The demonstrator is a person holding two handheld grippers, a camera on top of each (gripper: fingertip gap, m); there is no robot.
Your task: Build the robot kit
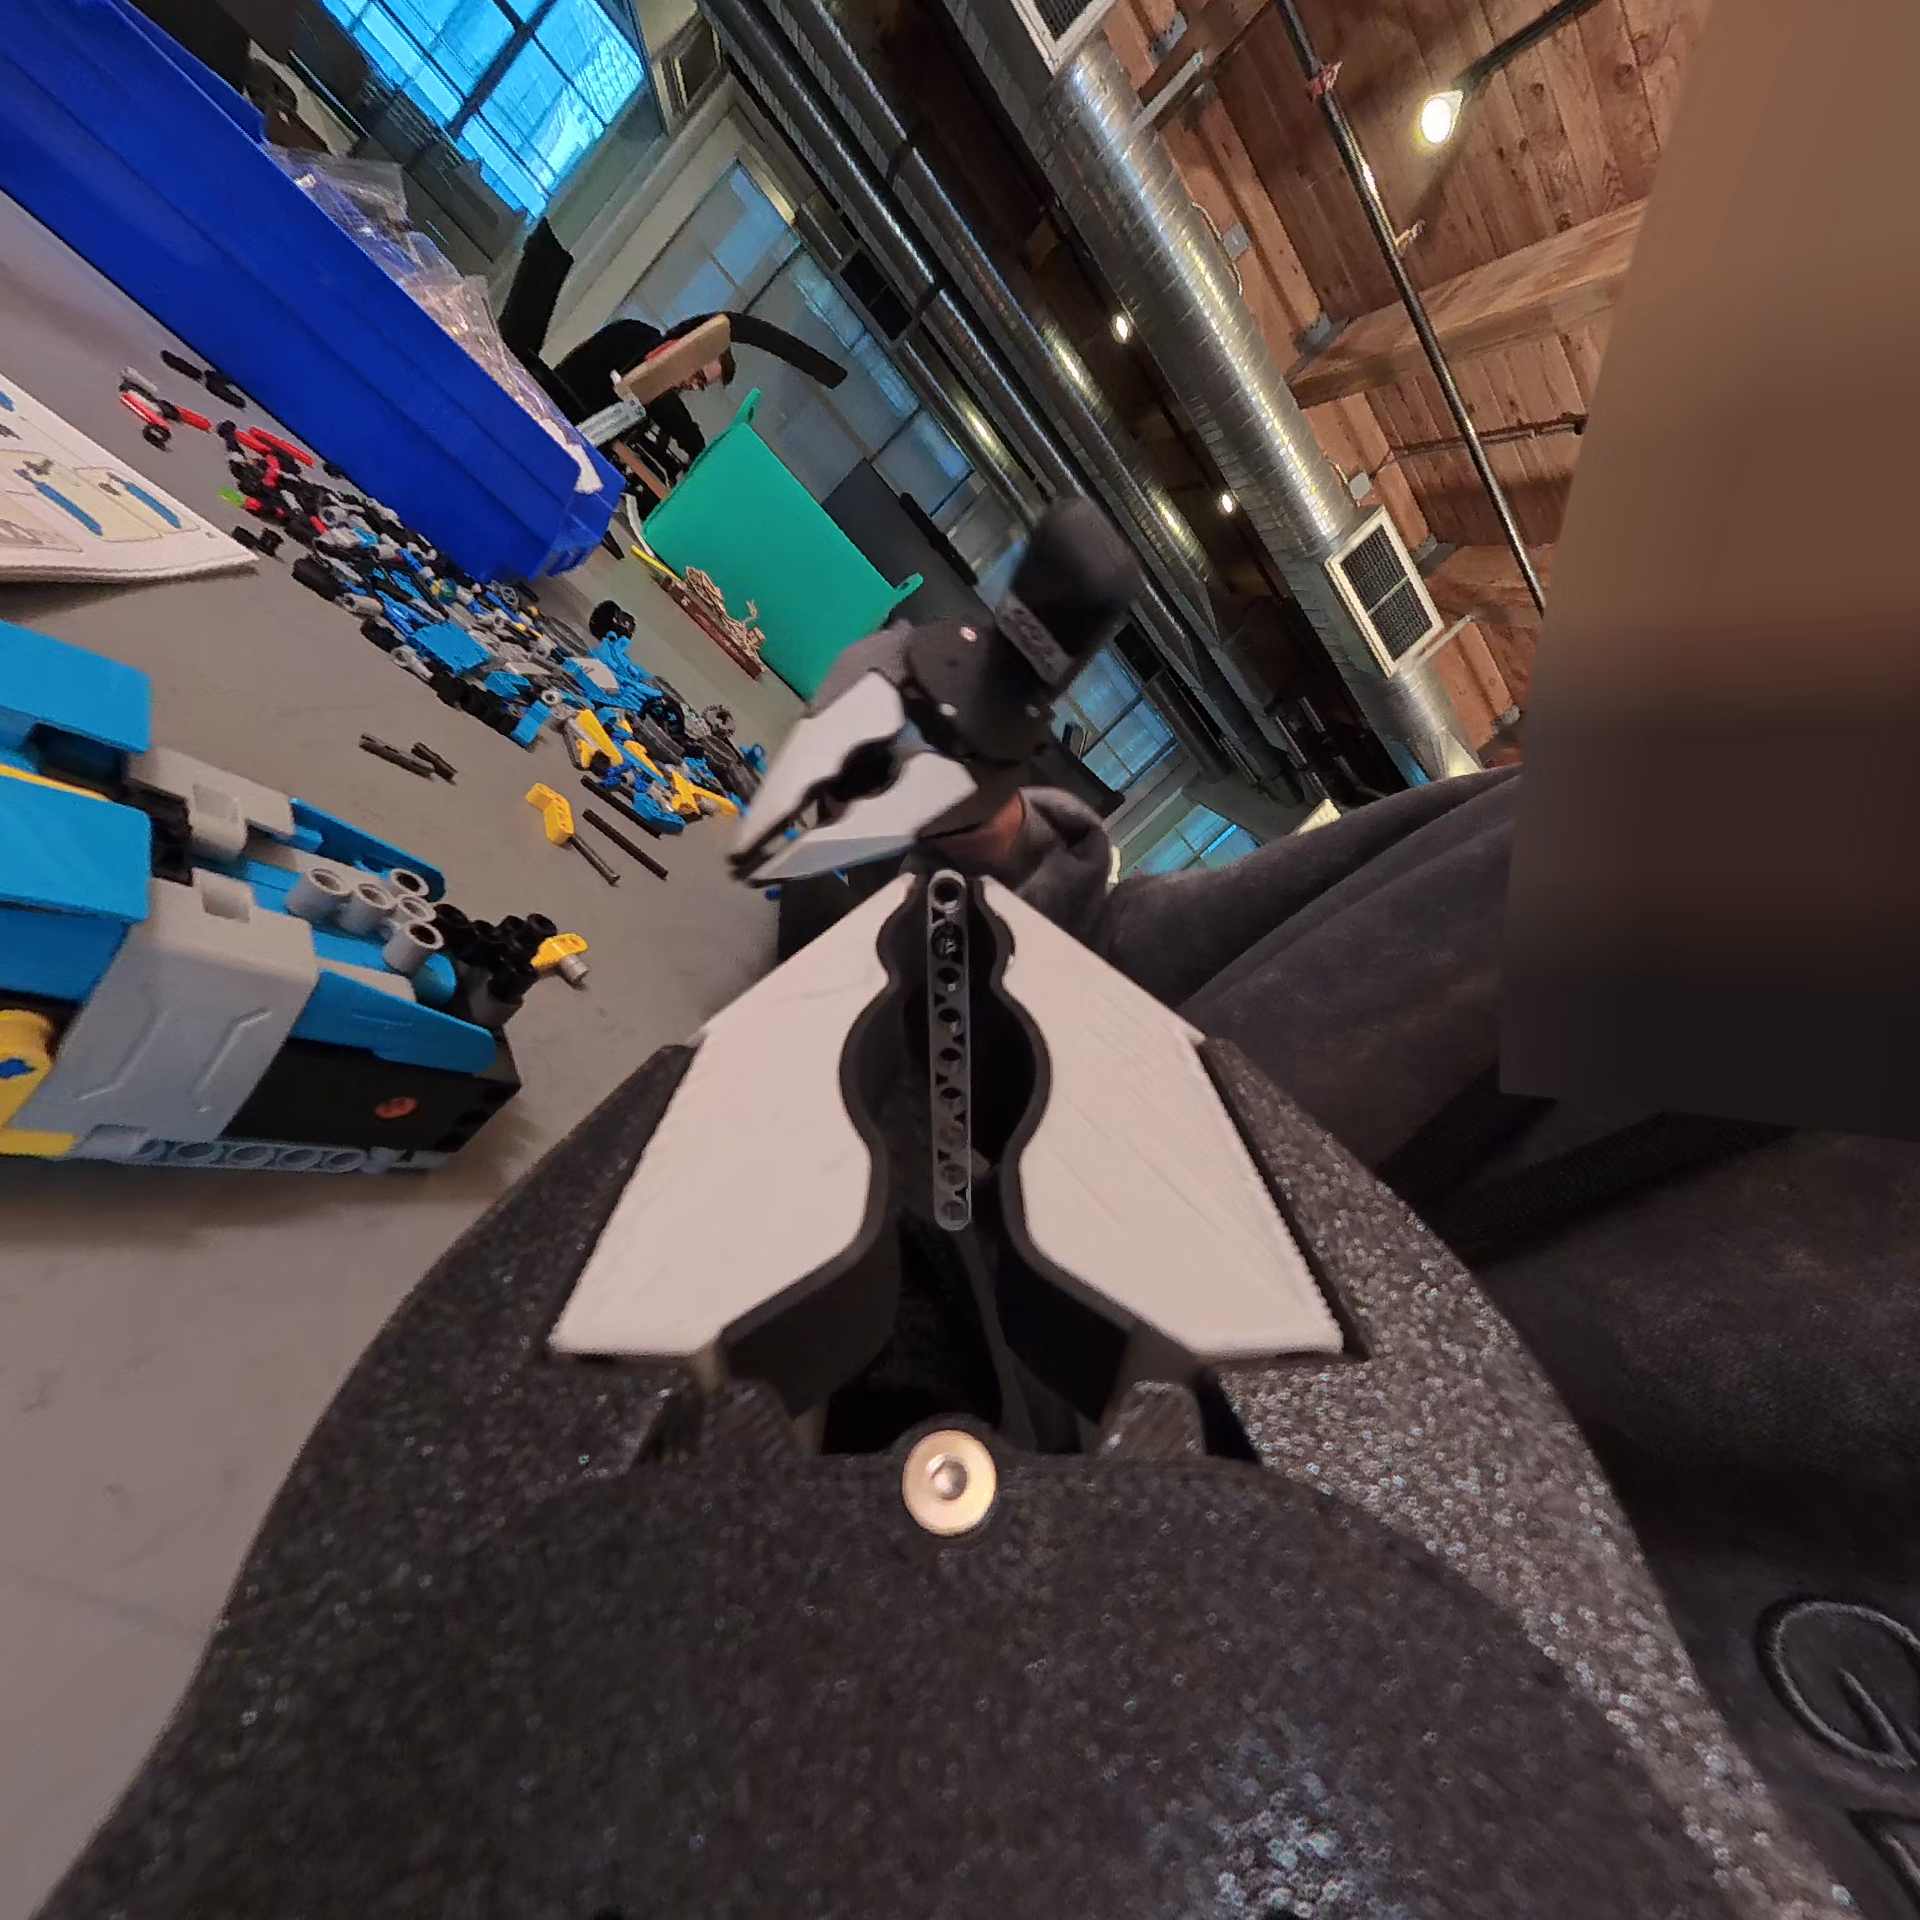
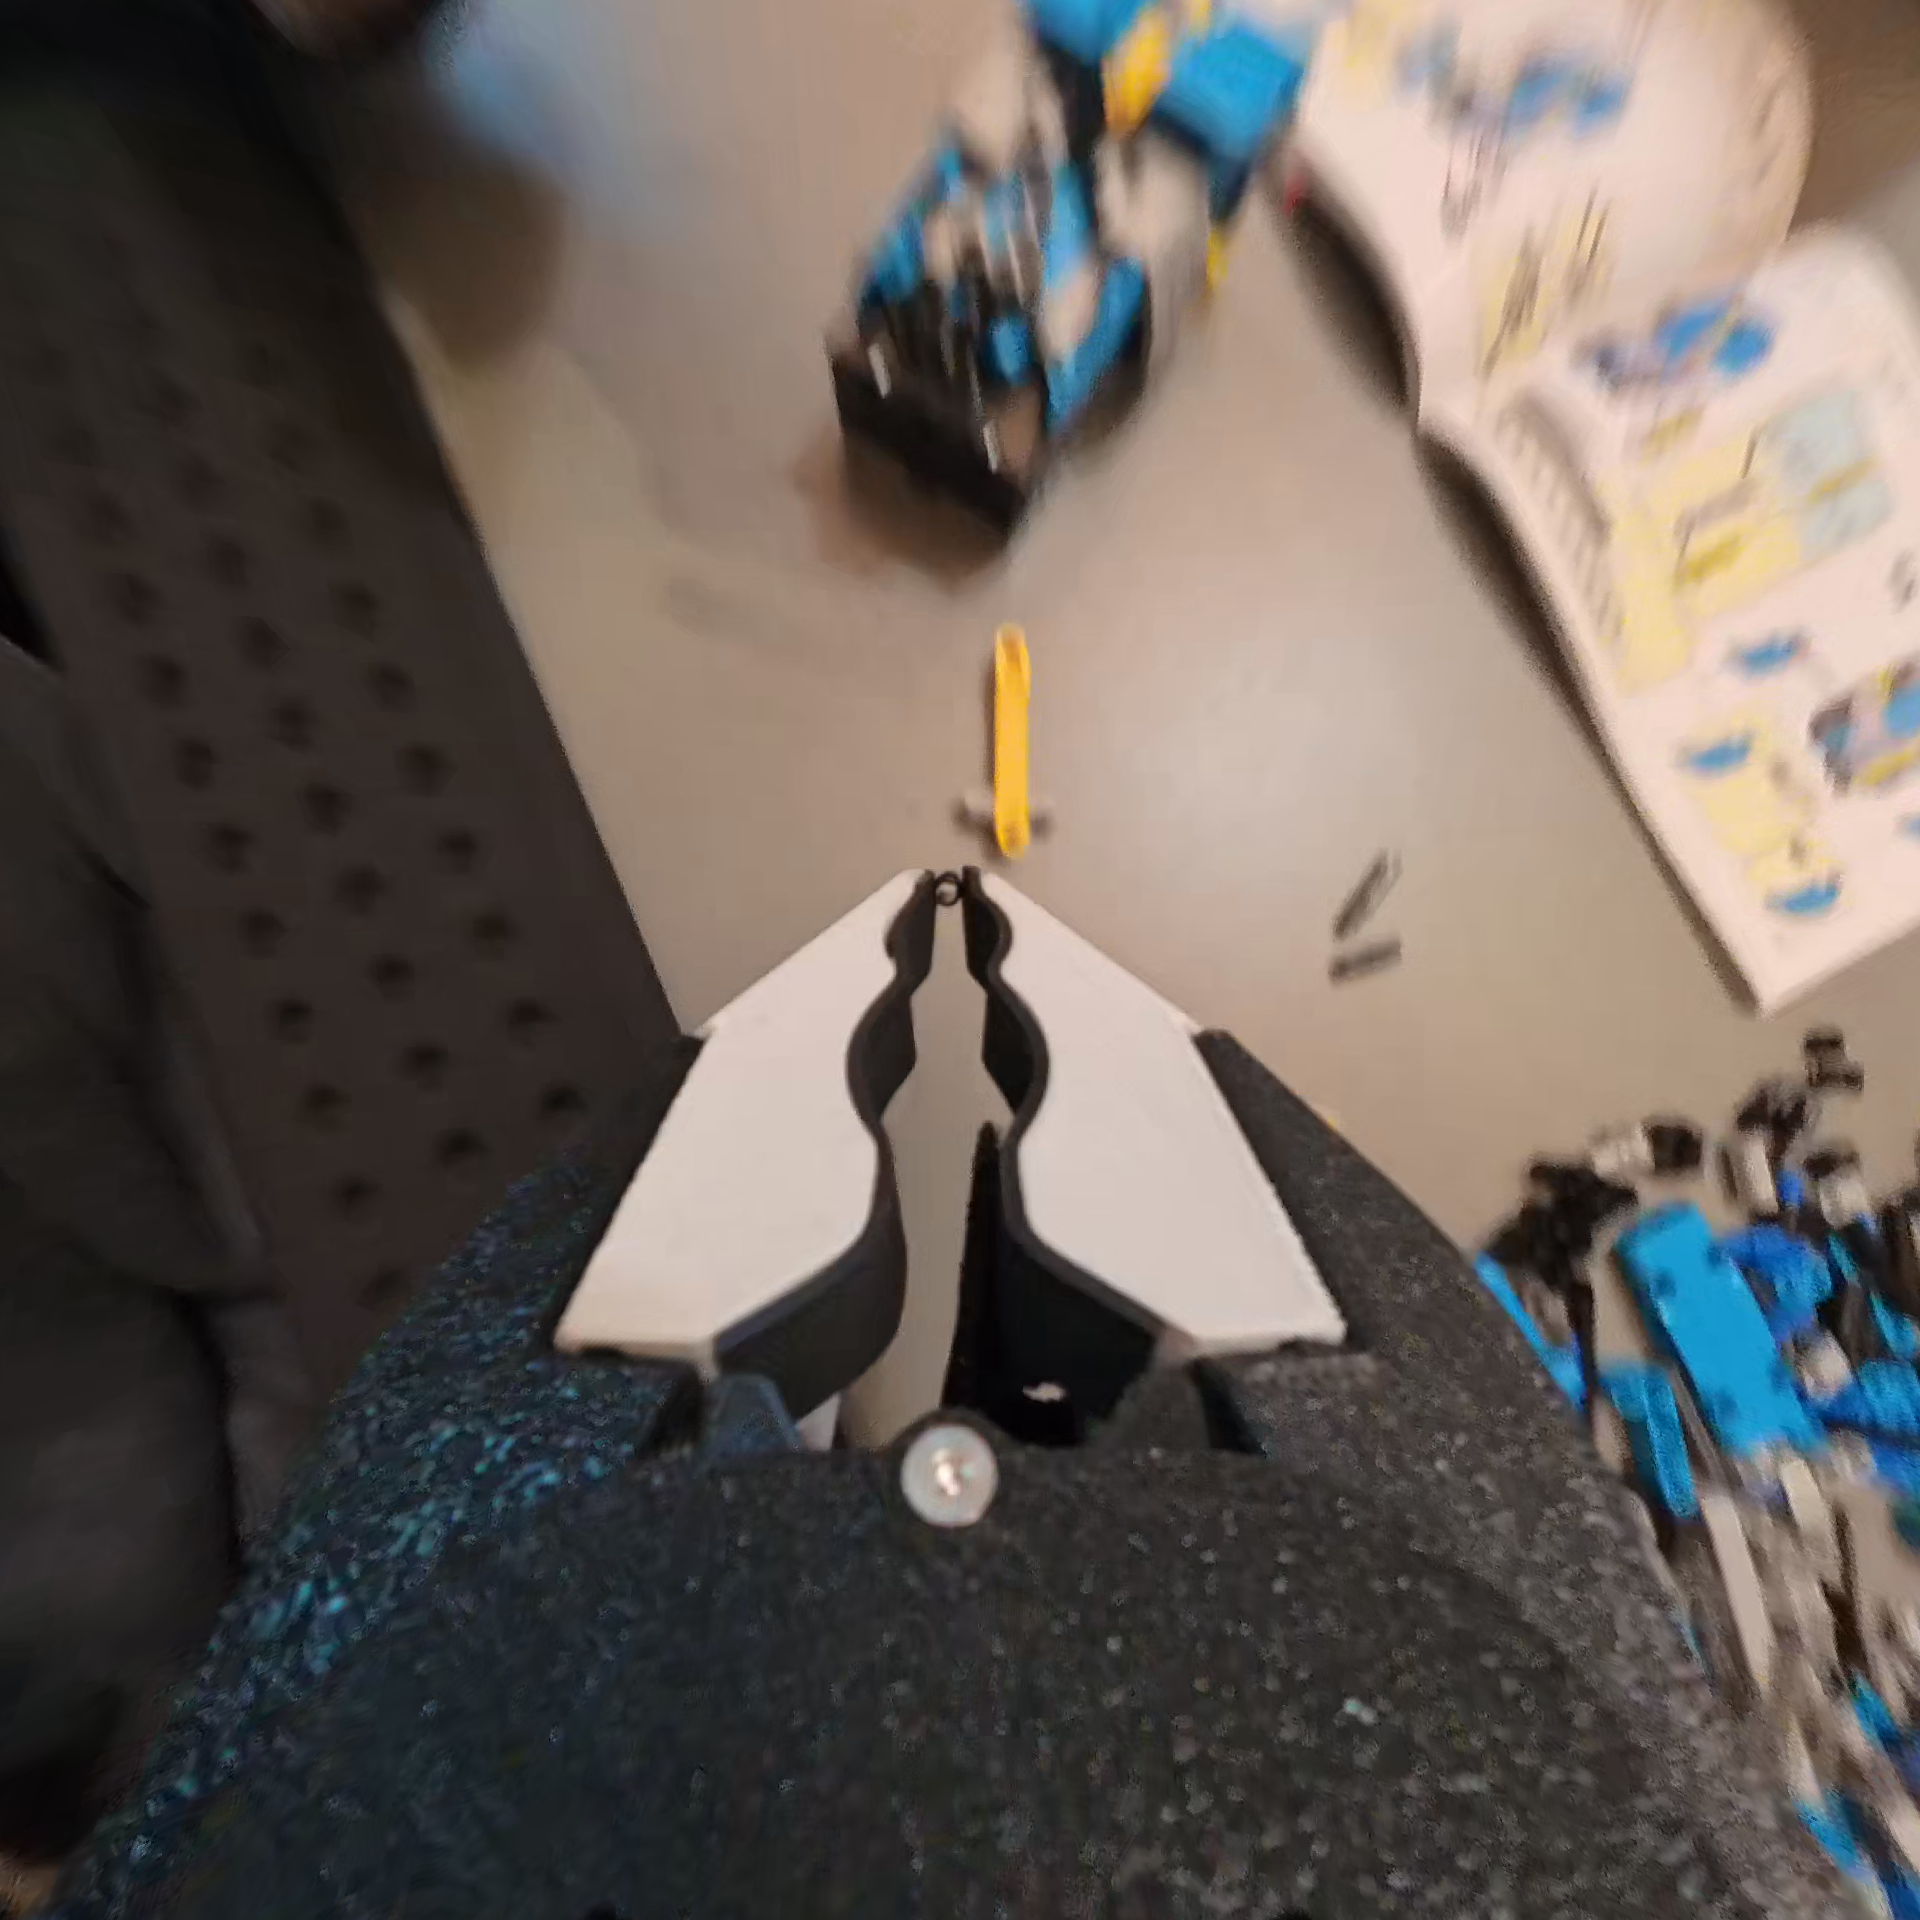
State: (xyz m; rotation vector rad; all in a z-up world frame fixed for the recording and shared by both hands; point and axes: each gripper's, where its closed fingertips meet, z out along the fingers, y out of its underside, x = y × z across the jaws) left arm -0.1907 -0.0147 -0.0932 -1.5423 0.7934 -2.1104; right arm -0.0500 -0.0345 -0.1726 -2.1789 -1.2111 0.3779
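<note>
between the pale fingers of the left gripper [image 1: 948, 894] a thin grey beam with a row of holes [image 1: 949, 1049] stands edge-on, clamped in the narrow gap and running from the fingertips back toward the gripper's body. just past its far end, the right gripper [image 1: 764, 847] shows up blurred, tips pointed toward the left one and seemingly closed on a small blue piece, though motion blur hides the detail. to the left, on the grey table [image 1: 260, 1299], sits a partly built blue, grey and black model [image 1: 208, 935], and farther off lies a scatter of loose blue, black and yellow parts [image 1: 540, 665]. an open instruction booklet [image 1: 94, 499] lies at the far left beside a long blue bin [image 1: 281, 270]. a green bin [image 1: 779, 561] stands beyond the table's far end.

from the right wrist view, the right gripper [image 2: 948, 878] has its tips almost together, pinching a tiny dark piece [image 2: 948, 889] at the very end; what it is cannot be told. just beyond the tips a yellow piece [image 2: 1010, 738] lies on the table [image 2: 1195, 727], with the model [image 2: 997, 343] farther off, the booklet [image 2: 1662, 520] at far right and the parts pile [image 2: 1766, 1299] at near right.
</note>
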